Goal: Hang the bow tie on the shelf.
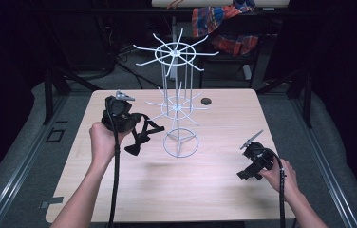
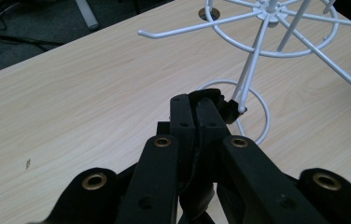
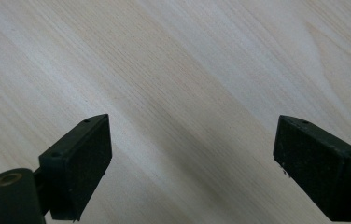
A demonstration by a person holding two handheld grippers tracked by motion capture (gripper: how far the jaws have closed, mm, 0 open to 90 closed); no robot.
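Bow tie, black, soft and light, hangs limp from your left gripper, whose jaws are clamped on its strap just left of the white wire rack. Hold the strap, not the knot; it will sag and swing. Thin stiff wire hooks could snag it. Your right gripper, jaws wide and empty, sits above the pale wood worktop right of the rack.

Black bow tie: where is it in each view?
High view: black bow tie hangs from the left gripper, left of the white rack's base ring.
Left gripper view: centre, bow tie pinched at the jaw tips, before that ring.
Right gripper view: bare tabletop between the right gripper's open jaws.
Shared landmark: the wooden tabletop.
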